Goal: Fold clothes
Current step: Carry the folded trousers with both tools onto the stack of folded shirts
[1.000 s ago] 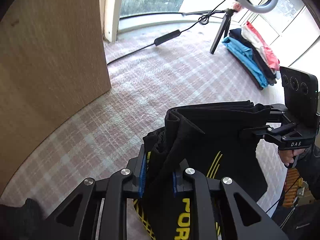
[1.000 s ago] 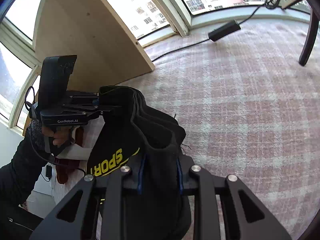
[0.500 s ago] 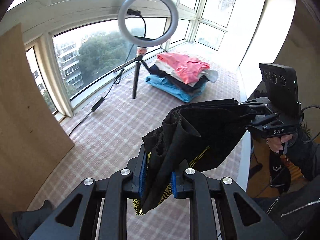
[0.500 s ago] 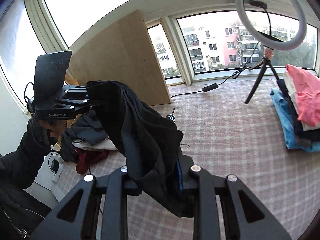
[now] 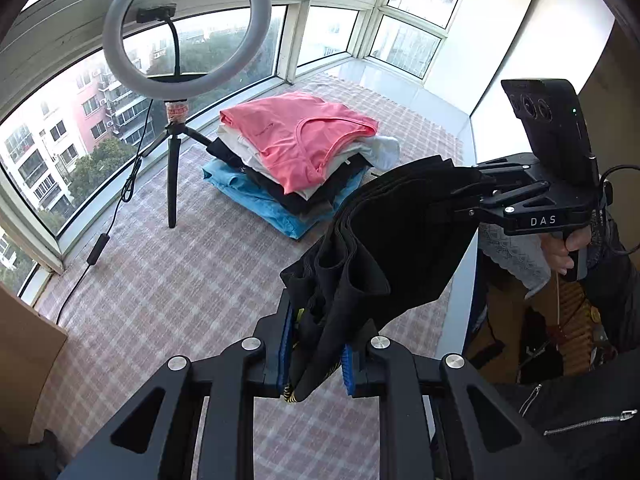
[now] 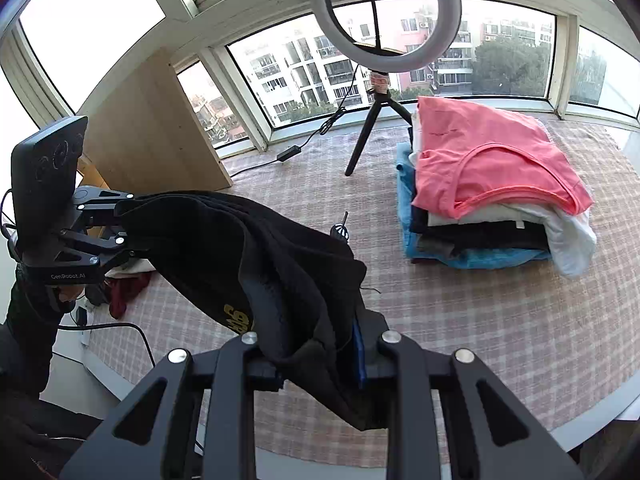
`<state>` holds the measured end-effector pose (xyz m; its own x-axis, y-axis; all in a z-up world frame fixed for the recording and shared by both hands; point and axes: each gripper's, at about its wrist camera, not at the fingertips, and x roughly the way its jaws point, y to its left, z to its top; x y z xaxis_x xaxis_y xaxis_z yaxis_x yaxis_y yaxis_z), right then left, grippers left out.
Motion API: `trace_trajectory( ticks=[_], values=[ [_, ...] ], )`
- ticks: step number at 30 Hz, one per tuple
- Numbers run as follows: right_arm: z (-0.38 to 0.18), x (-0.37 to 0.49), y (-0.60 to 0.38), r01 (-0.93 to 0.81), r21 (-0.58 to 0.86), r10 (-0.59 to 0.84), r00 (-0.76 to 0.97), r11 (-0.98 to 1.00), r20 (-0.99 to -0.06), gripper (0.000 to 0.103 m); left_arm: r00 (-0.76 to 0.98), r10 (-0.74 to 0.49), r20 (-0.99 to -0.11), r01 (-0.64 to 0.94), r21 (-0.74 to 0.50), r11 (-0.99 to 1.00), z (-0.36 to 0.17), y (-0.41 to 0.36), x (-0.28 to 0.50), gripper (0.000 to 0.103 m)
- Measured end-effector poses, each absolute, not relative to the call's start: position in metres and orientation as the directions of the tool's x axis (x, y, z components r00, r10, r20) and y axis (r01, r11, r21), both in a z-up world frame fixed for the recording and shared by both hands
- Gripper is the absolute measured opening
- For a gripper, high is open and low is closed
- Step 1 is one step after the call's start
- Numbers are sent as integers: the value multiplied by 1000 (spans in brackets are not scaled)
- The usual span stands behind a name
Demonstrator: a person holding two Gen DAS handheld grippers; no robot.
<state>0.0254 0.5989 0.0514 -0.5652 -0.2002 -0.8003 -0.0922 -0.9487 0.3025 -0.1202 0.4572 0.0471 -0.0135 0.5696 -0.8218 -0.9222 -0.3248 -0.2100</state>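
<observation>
A folded black garment with yellow lettering (image 5: 384,248) hangs in the air between both grippers, above the checked table cover. My left gripper (image 5: 316,354) is shut on one end of it; my right gripper (image 5: 464,192) holds the other end at the right. In the right wrist view the right gripper (image 6: 320,354) is shut on the black garment (image 6: 248,248) and the left gripper (image 6: 124,228) grips its far end at the left. A stack of folded clothes with a pink top (image 5: 304,136) lies beyond, also seen in the right wrist view (image 6: 492,160).
A ring light on a small tripod (image 6: 378,80) stands by the windows, its cable (image 5: 96,248) trailing over the cover. A wooden board (image 6: 156,136) leans at the left. Unfolded clothes (image 6: 124,284) lie at the table's left edge. The table edge (image 5: 460,292) runs at the right.
Both grippers have lifted and swung the black garment toward the stack of folded clothes, which now sits closer in both views. Both grips are unchanged.
</observation>
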Motion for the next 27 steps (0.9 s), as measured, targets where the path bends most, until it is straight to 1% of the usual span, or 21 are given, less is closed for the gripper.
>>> trace_trajectory(
  ticks=[3, 5, 7, 9, 11, 13, 14, 15, 17, 20, 21, 23, 25, 26, 27],
  values=[
    [64, 15, 652, -62, 273, -196, -548, -960, -813, 23, -46, 572, -819, -914, -196, -355, 62, 509, -123, 18],
    [84, -2, 687, -46, 211, -150, -558, -976, -816, 23, -109, 585, -804, -915, -150, -375, 88, 547, -135, 16],
    [115, -29, 720, -22, 126, -90, -586, -992, -805, 23, -185, 600, -778, -914, -88, -395, 118, 586, -148, 16],
    [152, -61, 755, -23, 23, -3, -639, -999, -769, 23, -274, 624, -732, -909, -15, -416, 151, 619, -158, 16],
    [183, -79, 783, -28, -43, 50, -715, -999, -698, 23, -341, 654, -675, -900, 35, -434, 175, 643, -163, 16],
    [206, -87, 805, -35, -94, 85, -791, -995, -606, 23, -384, 660, -645, -895, 85, -438, 173, 657, -159, 16],
    [200, -84, 814, -24, -70, 60, -810, -997, -583, 23, -384, 659, -646, -898, 94, -431, 160, 661, -157, 16],
    [193, -82, 823, -11, -45, 35, -827, -999, -560, 23, -382, 641, -666, -898, 103, -429, 137, 663, -157, 16],
    [142, -82, 836, 31, 28, -41, -808, -999, -588, 23, -375, 602, -705, -899, 118, -422, 90, 668, -156, 16],
    [30, -94, 840, 47, 92, -100, -675, -995, -731, 24, -268, 501, -823, -915, 55, -399, 1, 681, -162, 17],
    [-5, -97, 838, 50, 108, -116, -615, -993, -780, 24, -237, 476, -847, -916, 31, -401, -23, 682, -164, 17],
    [-53, -95, 828, 63, 67, -90, -538, -996, -838, 26, -198, 454, -869, -912, -7, -410, -56, 682, -161, 18],
    [-66, -88, 818, 93, -4, -46, -533, -996, -845, 29, -185, 456, -870, -910, -24, -414, -66, 678, -156, 20],
    [-65, -84, 817, 106, -23, -38, -538, -994, -842, 34, -188, 459, -868, -910, -22, -415, -66, 677, -153, 24],
    [-63, -81, 818, 110, -30, -33, -532, -993, -846, 36, -194, 461, -866, -907, -21, -420, -65, 673, -151, 24]
  ],
)
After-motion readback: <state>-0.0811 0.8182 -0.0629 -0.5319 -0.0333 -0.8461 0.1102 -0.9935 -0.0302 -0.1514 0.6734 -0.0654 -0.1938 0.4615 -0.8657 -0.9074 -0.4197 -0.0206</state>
